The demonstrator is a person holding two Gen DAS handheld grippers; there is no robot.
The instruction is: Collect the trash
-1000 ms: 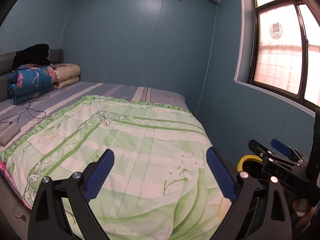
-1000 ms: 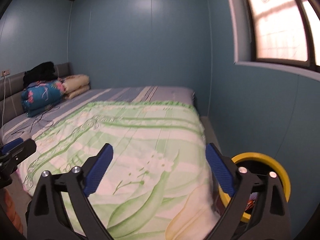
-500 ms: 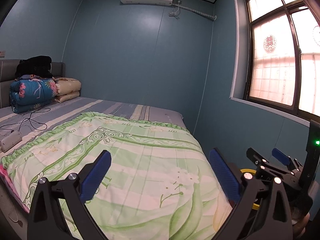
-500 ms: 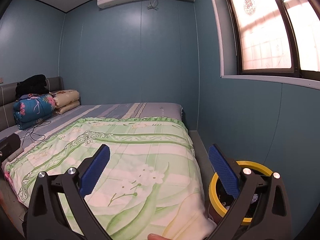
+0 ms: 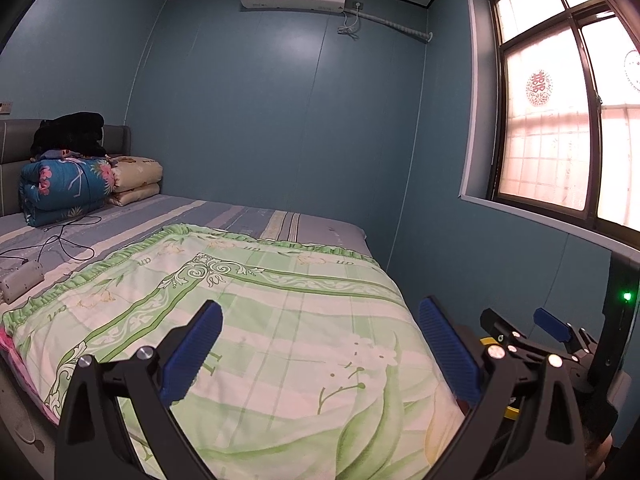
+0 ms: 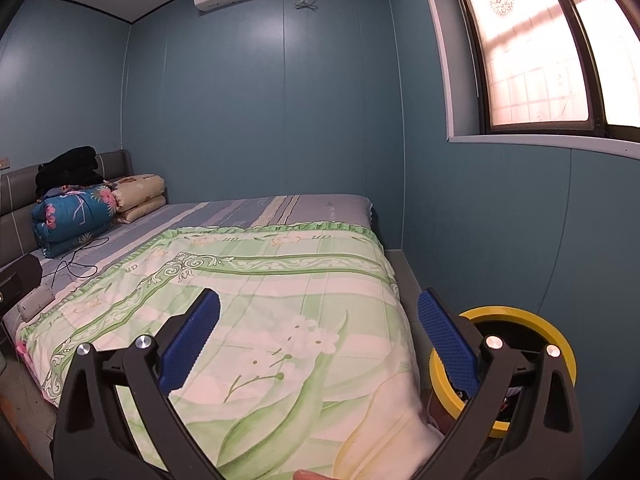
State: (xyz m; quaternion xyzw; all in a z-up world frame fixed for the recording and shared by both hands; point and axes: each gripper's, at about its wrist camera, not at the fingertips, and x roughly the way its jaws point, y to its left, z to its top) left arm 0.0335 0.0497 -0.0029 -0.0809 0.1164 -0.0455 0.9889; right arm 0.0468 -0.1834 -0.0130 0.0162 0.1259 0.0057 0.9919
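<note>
A bed (image 6: 328, 208) spread with a green floral quilt (image 5: 256, 320) fills most of both views, and no loose trash can be made out on it. A yellow-rimmed bin (image 6: 520, 316) is seen on the floor between the bed's right side and the blue wall (its contents are too dark to tell). The left gripper (image 5: 320, 354) and right gripper (image 6: 318, 346) are held level above the quilt, jaws apart and empty. The search is best served if both grippers are tilted downward and swept slowly over the floor and bed edges, with the power strip (image 5: 20, 282) and its cables left untouched.
</note>
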